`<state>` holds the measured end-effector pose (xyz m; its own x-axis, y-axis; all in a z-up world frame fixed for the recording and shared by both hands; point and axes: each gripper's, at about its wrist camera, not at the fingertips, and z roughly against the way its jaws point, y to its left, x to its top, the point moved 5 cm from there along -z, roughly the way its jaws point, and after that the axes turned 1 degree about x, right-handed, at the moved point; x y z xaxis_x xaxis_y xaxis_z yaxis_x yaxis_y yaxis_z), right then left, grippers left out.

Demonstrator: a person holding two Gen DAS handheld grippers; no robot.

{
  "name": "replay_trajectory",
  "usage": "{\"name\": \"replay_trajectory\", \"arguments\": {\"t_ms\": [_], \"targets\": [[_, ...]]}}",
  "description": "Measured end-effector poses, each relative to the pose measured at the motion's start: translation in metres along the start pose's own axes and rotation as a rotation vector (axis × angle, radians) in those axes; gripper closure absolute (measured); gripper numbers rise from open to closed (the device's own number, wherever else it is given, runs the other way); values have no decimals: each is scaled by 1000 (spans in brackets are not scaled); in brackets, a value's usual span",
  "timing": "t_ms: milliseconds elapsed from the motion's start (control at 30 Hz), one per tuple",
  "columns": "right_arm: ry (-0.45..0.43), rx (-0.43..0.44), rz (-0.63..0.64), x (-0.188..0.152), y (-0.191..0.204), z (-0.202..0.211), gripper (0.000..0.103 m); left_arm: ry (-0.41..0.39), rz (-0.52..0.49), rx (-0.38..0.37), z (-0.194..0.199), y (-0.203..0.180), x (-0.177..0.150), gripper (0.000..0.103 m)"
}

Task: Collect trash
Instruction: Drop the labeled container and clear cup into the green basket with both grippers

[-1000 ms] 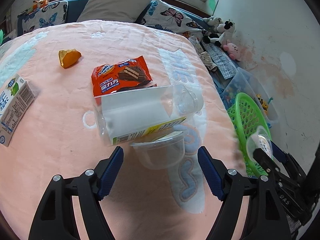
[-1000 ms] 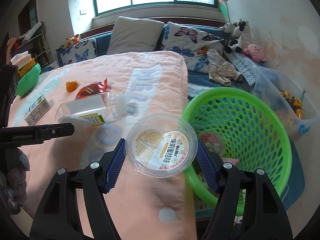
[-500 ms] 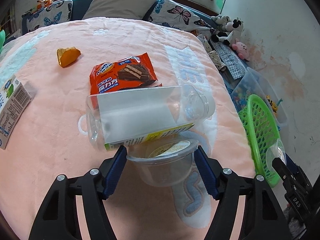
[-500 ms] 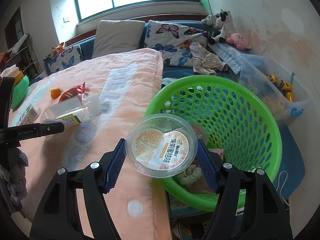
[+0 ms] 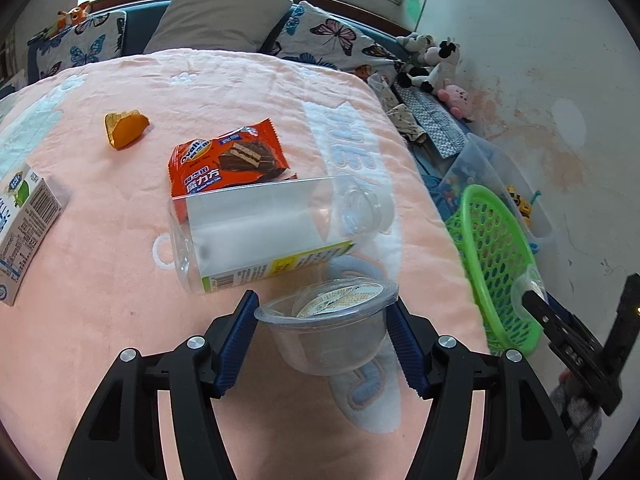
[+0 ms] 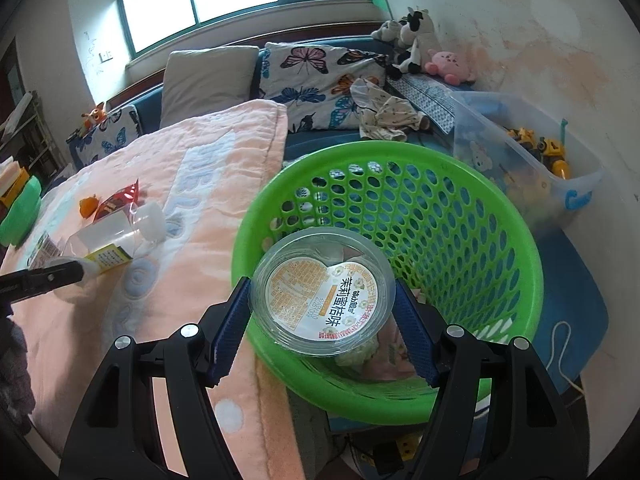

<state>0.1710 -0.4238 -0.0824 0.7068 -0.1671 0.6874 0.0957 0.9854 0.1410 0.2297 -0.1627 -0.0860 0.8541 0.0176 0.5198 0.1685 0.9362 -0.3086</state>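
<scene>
- Left tongs (image 5: 322,318) grip a clear cup (image 5: 326,332) over the pink blanket (image 5: 100,320).
- Right tongs (image 6: 322,320) clamp a lidded cup (image 6: 322,306) above the green basket (image 6: 460,248).

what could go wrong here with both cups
The right gripper holds a clear plastic cup with an orange-and-white lid over the green mesh basket's near rim; released now, it could bounce out. The left gripper pinches an open clear cup only at its rim, so it could slip.

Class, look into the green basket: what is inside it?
Inside the green basket, pale crumpled scraps lie at the bottom. The clear cup in the right gripper hides the rest.
</scene>
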Motion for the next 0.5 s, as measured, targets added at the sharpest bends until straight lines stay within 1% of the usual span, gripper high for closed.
{"name": "replay_trajectory", "arguments": {"t_ms": [333, 433, 500], "targets": [[16, -22, -83, 1, -31, -6, 32, -14, -77, -100, 22, -43, 7, 41], [14, -25, -107, 0, -40, -6, 27, -16, -110, -125, 23, -62, 13, 41], [11, -23, -119, -1, -44, -4, 27, -24, -136, -136, 24, -73, 16, 41]]}}
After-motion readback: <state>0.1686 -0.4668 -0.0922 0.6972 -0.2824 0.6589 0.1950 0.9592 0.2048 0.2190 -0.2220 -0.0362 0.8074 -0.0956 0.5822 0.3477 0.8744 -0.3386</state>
